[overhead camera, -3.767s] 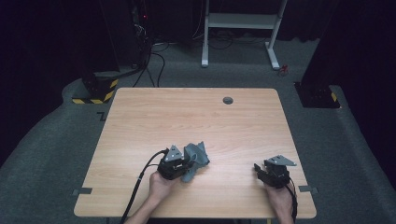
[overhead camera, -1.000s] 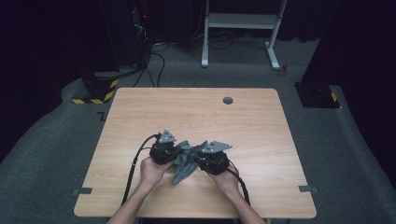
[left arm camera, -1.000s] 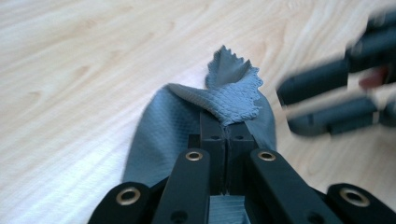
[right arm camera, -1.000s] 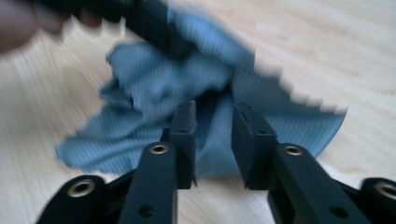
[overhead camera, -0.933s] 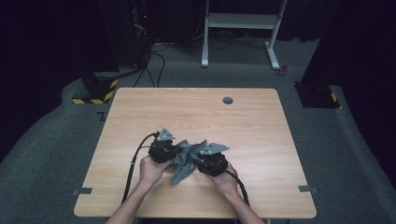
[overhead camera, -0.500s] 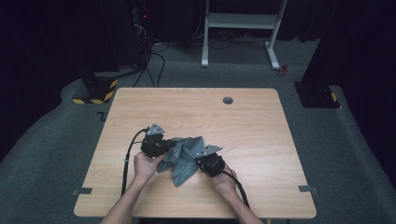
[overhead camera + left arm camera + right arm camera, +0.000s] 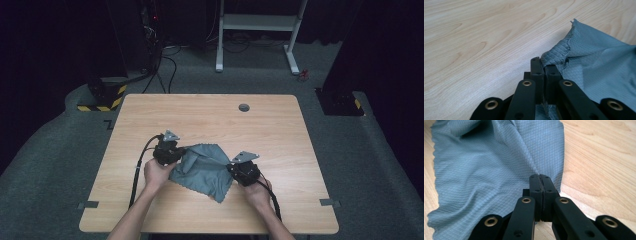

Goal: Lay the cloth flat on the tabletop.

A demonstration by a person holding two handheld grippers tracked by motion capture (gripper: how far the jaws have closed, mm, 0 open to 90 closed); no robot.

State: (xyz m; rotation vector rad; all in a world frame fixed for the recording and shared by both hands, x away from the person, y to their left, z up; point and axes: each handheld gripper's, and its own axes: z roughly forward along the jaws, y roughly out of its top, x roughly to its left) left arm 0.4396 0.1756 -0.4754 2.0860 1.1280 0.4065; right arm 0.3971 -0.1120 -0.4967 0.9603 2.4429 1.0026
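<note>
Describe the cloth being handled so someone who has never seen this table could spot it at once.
On the light wooden table, look at the near half, between the two hands. The grey-blue cloth hangs spread between the left gripper and right gripper, each shut on an edge. It is the only soft item, with a fine diamond weave and frayed edges.

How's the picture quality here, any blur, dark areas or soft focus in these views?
High view: table evenly lit, surrounding floor dark. Left gripper view: cloth weave crisp, far wood softens. Right gripper view: cloth weave sharp, the link at the lower right corner blurred.
</note>
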